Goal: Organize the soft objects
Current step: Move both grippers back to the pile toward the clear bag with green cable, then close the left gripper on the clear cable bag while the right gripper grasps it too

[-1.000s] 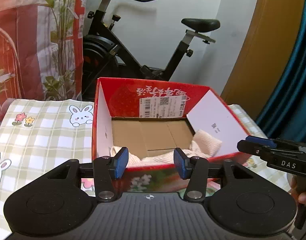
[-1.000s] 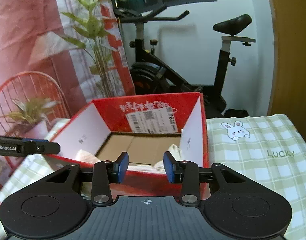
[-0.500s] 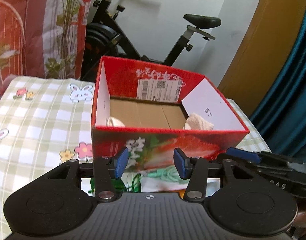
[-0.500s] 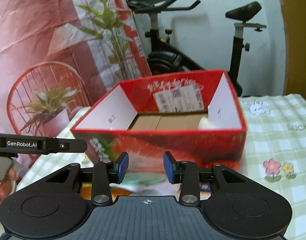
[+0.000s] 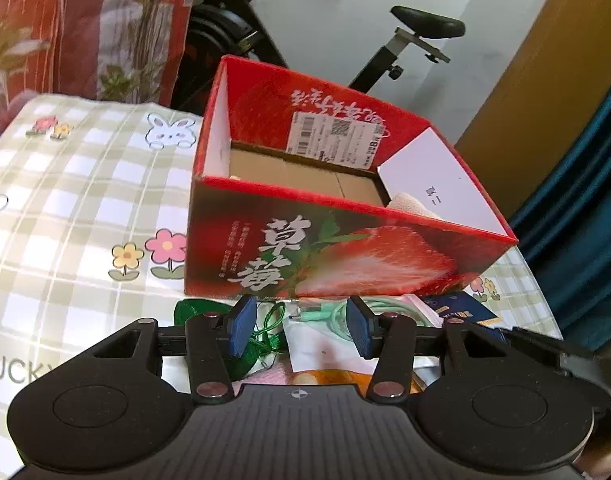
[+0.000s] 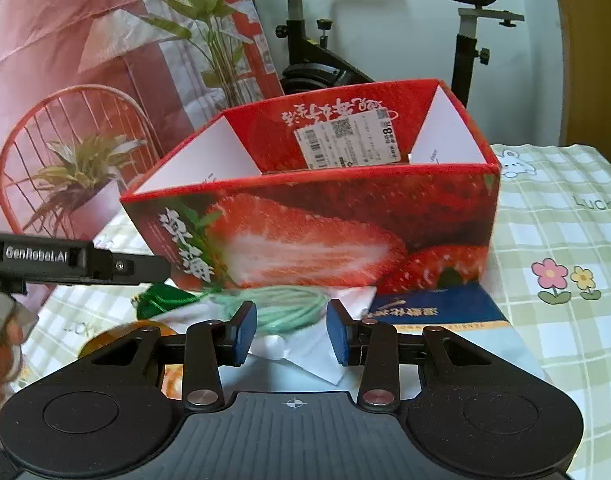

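A red strawberry-print box (image 5: pixel 337 248) (image 6: pixel 325 236) stands open on the checked tablecloth. A cream cloth (image 5: pixel 409 204) lies inside by its right wall. In front of the box lie a green drawstring pouch (image 5: pixel 197 312) (image 6: pixel 161 296), a coil of mint-green cord (image 5: pixel 345 312) (image 6: pixel 289 304) on a white packet (image 5: pixel 321 344), and a blue packet (image 6: pixel 433 308) (image 5: pixel 457 308). My left gripper (image 5: pixel 301 332) is open and empty above the cord and pouch. My right gripper (image 6: pixel 291 332) is open and empty just before the cord.
An orange item (image 6: pixel 121 332) lies at the near left under the grippers. An exercise bike (image 6: pixel 345 52) and a potted plant on a red wire chair (image 6: pixel 69 168) stand behind the table. The tablecloth (image 5: pixel 65 216) spreads left of the box.
Both grippers have pulled back and lowered from over the box to the table in front of it, bringing the cord, pouch and packets into view. Both stayed open.
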`<state>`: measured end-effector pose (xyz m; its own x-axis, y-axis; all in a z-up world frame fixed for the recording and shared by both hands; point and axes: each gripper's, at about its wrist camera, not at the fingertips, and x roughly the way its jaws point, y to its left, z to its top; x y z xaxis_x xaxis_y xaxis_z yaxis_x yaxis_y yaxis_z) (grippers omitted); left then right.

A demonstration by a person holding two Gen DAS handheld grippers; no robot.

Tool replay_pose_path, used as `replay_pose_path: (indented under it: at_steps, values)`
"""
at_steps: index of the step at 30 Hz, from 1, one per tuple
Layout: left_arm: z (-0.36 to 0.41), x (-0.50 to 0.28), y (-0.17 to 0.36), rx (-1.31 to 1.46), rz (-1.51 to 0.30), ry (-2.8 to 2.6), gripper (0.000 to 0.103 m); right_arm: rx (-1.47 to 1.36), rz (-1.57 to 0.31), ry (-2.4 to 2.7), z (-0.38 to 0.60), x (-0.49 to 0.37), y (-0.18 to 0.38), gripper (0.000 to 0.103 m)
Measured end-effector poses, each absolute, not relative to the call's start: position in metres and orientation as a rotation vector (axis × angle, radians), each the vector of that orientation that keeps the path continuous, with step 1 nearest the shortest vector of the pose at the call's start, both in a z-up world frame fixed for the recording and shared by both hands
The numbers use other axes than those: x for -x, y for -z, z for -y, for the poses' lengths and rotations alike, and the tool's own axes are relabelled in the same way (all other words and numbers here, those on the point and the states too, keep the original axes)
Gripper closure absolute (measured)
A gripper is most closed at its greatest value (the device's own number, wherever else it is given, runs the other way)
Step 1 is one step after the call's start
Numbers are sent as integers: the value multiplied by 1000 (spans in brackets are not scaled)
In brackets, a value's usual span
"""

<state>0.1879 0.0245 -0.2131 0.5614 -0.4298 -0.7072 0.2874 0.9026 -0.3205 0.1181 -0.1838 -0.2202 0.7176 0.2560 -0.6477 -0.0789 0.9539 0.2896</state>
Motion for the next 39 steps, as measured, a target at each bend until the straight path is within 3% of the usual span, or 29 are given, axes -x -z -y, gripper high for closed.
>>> replay_pose_path:
  at_steps: [26, 31, 39]
  values:
    - [-3, -219, 256, 282, -1056, 485, 53, -299, -741, -198, 198, -114, 231, 67]
    - [-6, -219, 257, 273, -1046, 487, 68, -330, -774, -160, 209, -127, 229, 54]
    - [-9, -223, 263, 316, -1066, 499, 68, -356, -889, -166, 207, -157, 234, 46]
